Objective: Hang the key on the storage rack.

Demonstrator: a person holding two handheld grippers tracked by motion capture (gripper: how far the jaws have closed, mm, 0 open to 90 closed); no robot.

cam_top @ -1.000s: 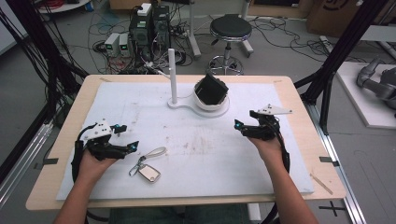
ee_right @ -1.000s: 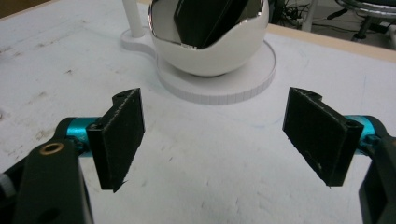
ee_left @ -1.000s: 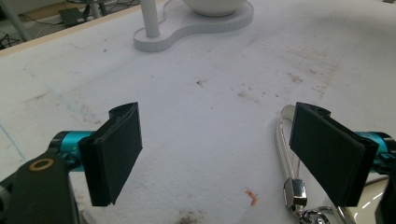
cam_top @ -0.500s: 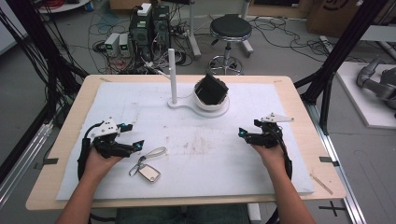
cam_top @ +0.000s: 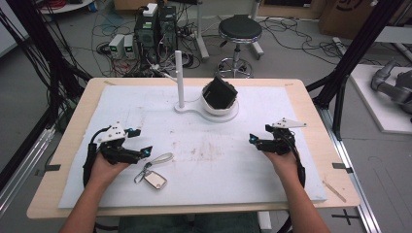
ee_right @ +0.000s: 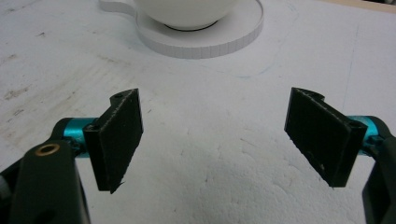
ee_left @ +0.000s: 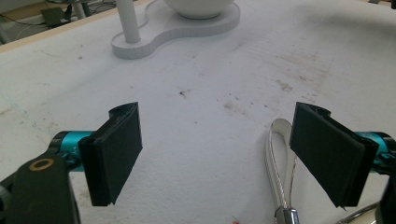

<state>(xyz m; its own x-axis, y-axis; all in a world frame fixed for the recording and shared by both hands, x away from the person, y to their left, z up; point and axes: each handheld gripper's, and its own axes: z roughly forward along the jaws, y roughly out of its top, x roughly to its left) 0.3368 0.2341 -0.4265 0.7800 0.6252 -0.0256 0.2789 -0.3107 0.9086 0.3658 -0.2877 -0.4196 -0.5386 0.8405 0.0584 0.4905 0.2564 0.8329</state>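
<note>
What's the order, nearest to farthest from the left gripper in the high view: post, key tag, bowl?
From the left gripper:
1. Key tag, just beside it, toward the person.
2. Post, upright at the far middle.
3. Bowl, right of the post.

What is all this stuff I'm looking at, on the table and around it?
key fob with loop strap: 1, silver with a pale strap, on the white mat beside the left gripper
white stand: 1, white, flat base at the far middle of the mat, carrying the post and bowl
post: 1, white, upright on the stand's left end
bowl: 1, white, on the stand's right end
black object: 1, black, sitting in the bowl
mat: 1, white and scuffed, covering the wooden table
stool: 1, black seat, on the floor beyond the table
electronics boxes: several, dark and pale, on the floor among cables
left gripper: 1, black, jaws open
right gripper: 1, black, jaws open
</note>
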